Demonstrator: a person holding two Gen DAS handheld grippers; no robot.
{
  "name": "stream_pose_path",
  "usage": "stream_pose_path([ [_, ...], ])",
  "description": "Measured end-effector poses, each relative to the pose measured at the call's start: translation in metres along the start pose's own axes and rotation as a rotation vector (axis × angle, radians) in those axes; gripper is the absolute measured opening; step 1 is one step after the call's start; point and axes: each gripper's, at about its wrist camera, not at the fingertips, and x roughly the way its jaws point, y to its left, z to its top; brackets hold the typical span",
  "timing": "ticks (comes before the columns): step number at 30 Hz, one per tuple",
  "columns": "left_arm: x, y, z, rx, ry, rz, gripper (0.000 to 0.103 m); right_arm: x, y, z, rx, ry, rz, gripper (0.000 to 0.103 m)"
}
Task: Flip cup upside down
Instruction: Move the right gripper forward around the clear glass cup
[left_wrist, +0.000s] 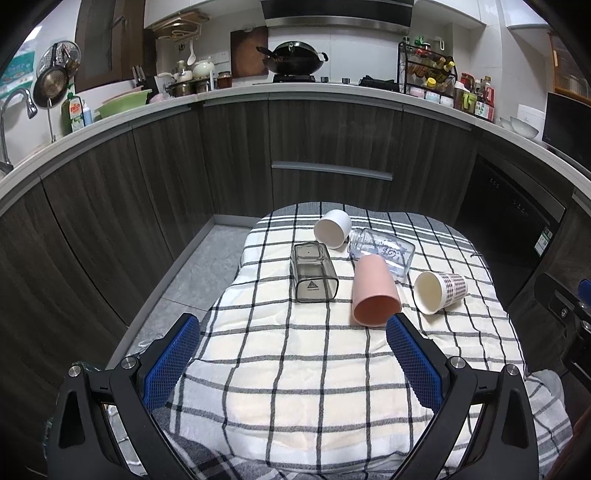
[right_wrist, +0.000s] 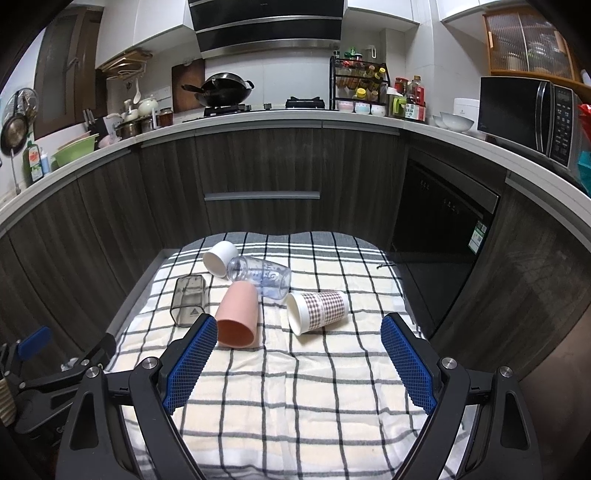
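Observation:
Several cups lie on their sides on a checked cloth (left_wrist: 295, 350) (right_wrist: 295, 373). A pink cup (left_wrist: 373, 293) (right_wrist: 236, 317) has its mouth toward me. A checked paper cup (left_wrist: 439, 291) (right_wrist: 317, 310) lies to its right. A white cup (left_wrist: 332, 228) (right_wrist: 219, 258), a clear bottle (left_wrist: 384, 253) (right_wrist: 260, 277) and a smoky square cup (left_wrist: 313, 273) (right_wrist: 189, 301) lie behind. My left gripper (left_wrist: 291, 325) is open and empty, just short of the cups. My right gripper (right_wrist: 299, 326) is open and empty, in front of the paper cup.
The cloth covers a small table with floor (left_wrist: 184, 280) to its left. Dark cabinets (left_wrist: 325, 147) and a dishwasher (right_wrist: 443, 236) stand behind. The left gripper shows at the lower left of the right wrist view (right_wrist: 70, 363).

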Motion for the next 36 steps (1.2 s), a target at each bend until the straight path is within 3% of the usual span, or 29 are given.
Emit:
stream_pose_path([
  [20, 0.098, -0.018, 0.048, 0.003, 0.097, 0.004, 0.103, 0.100, 0.001, 0.036, -0.010, 0.119, -0.009, 0.090],
  [36, 0.223, -0.020, 0.074, -0.019, 0.242, 0.025, 0.103, 0.191, 0.016, 0.063, -0.021, 0.176, -0.024, 0.090],
])
